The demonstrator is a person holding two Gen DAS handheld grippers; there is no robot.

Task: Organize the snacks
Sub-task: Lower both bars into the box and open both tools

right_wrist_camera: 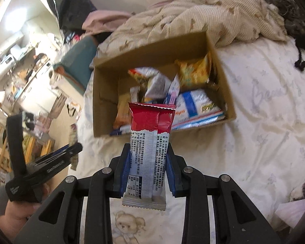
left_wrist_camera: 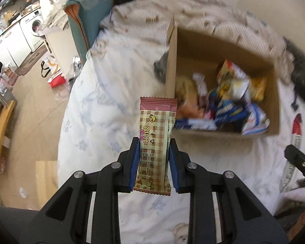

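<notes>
Fingers [left_wrist_camera: 135, 148] pinch the plaid snack bar [left_wrist_camera: 155, 142] lengthwise, pointing toward the box [left_wrist_camera: 170, 65].

My left gripper [left_wrist_camera: 154, 152] is black with blue pads and holds a cream-and-maroon checked packet [left_wrist_camera: 155, 146] with a pink top band. My right gripper [right_wrist_camera: 148, 162], also black and blue, holds a red-and-white packet [right_wrist_camera: 149, 142] with black print. The cardboard box [right_wrist_camera: 103, 101] is brown; the bedsheet [right_wrist_camera: 264, 122] is white with pale blue flowers.
</notes>
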